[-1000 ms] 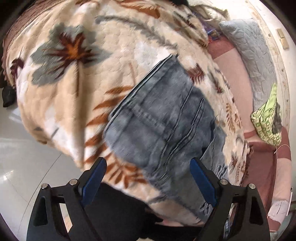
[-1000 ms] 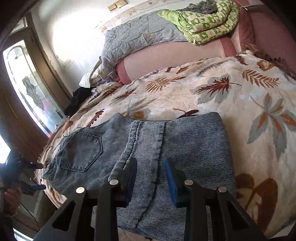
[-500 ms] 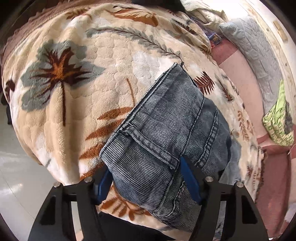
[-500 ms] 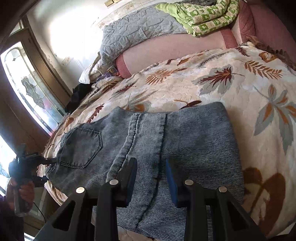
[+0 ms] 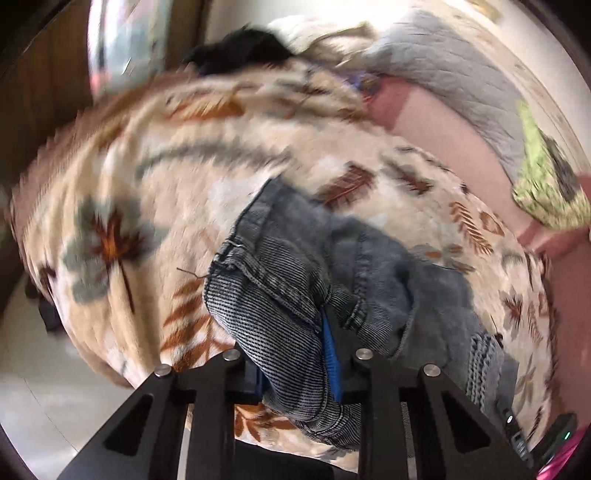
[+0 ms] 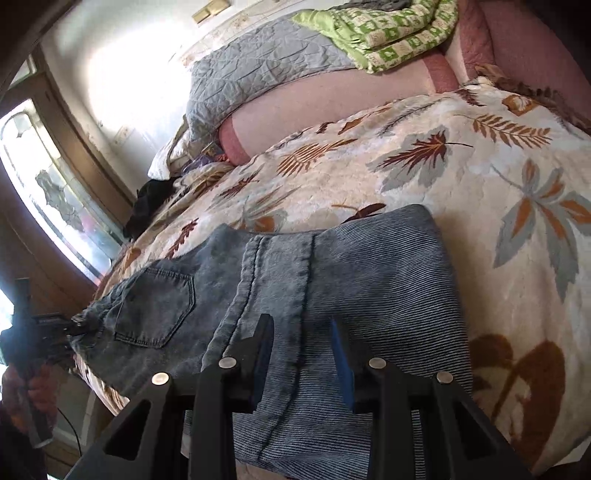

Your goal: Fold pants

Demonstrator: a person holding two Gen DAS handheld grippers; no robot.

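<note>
Denim pants lie partly folded on bed w/ leaf-print blanket, near the bed's front edge; back pocket faces up toward the waist end at left. Left claw jaws closing on bunched waistband/hem fabric, denim pinched between blue pads and raised off blanket. Right claw narrow, denim between its pads at the fold; can't tell if actually pressing it. In right view the left claw grips the far left pants edge, person's hand below it. Grey quilt and green patterned blanket lie at back over pink bolster.
</note>
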